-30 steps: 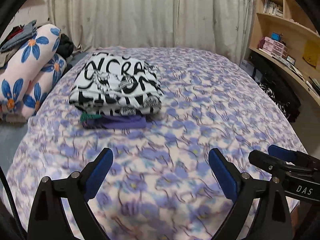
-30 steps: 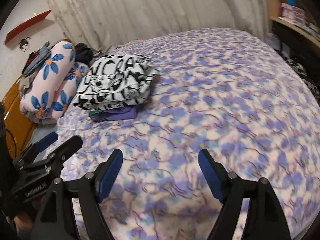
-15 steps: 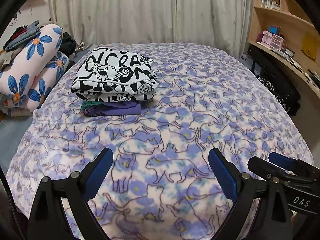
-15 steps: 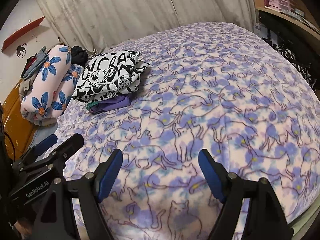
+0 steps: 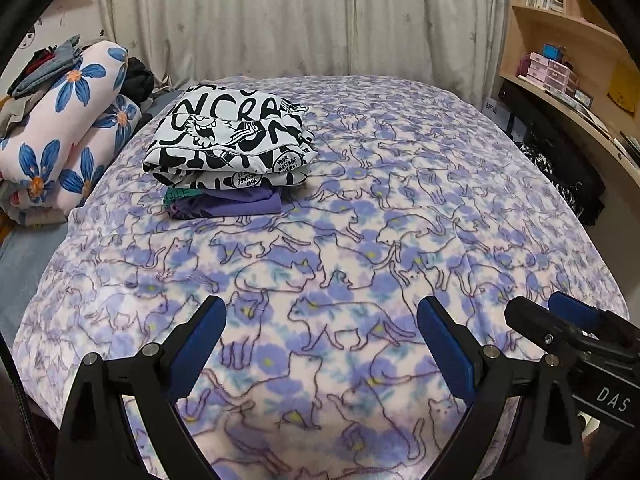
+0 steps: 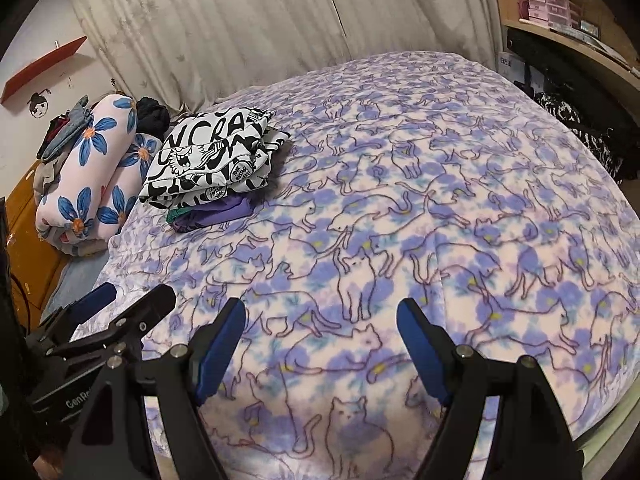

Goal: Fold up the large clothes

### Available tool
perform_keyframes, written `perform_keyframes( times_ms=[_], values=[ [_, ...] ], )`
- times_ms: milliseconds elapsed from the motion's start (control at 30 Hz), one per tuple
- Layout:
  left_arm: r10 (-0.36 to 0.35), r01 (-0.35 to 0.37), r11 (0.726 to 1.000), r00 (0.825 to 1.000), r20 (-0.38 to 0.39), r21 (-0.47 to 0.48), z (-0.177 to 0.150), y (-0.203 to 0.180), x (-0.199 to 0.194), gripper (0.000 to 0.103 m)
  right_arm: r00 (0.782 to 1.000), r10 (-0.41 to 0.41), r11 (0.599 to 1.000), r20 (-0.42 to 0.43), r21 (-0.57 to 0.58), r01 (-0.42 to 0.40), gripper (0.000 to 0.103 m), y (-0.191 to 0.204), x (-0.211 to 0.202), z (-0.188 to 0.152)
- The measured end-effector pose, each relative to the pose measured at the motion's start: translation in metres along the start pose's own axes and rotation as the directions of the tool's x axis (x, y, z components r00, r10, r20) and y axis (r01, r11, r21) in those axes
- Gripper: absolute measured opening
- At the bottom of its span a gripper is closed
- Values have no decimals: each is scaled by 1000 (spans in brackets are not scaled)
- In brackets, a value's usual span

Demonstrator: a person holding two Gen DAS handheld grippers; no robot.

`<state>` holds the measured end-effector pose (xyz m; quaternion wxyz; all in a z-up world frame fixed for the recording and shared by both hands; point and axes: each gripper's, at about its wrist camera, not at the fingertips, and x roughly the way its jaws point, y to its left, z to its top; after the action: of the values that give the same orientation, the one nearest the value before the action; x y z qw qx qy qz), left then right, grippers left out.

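**Both grippers empty above the bed; folded stack at the far left**

Left gripper (image 5: 322, 334): jaws spread wide, nothing between the blue pads (image 5: 200, 344). It points down at the near part of the blanket (image 5: 400, 208), with no visible contact with it.

Right gripper (image 6: 320, 336): jaws likewise spread wide and empty, above the same near edge. Each gripper shows in the other's view: the right one at about 4 o'clock in the left wrist view, the left one at about 8 o'clock in the right wrist view. They sit side by side, apart.

Blanket: purple and white cat print, spread flat across the whole bed, lightly creased.

Stack (image 5: 228, 148): folded clothes at about 11 o'clock in the left wrist view and about 10 o'clock in the right wrist view (image 6: 212, 160), resting on the blanket near its left edge. A black-and-white lettered garment lies on top. A purple garment (image 5: 228, 206) lies beneath it, with a strip of green showing at its left end. The stack is well apart from both grippers.

Pillows (image 5: 60, 128): two rolled, blue flowers on pink, just left of the stack at 9 to 10 o'clock, with loose dark clothing heaped on top.

Curtain (image 5: 304, 16): closed, behind the bed at 12 o'clock.

Shelves (image 5: 560, 52): wooden, at 2 o'clock, holding books and small boxes.
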<state>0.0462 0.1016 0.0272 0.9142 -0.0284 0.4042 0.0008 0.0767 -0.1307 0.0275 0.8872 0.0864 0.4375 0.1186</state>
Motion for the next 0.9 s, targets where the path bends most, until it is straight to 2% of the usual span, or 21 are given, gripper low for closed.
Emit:
perform_keyframes(
  times_ms=[900],
  values=[
    [-5,5,1000,1000,-7,2,-1,3,-1,95,1000,-15,1000,11,-19,15,79,5,-1,1]
  ],
)
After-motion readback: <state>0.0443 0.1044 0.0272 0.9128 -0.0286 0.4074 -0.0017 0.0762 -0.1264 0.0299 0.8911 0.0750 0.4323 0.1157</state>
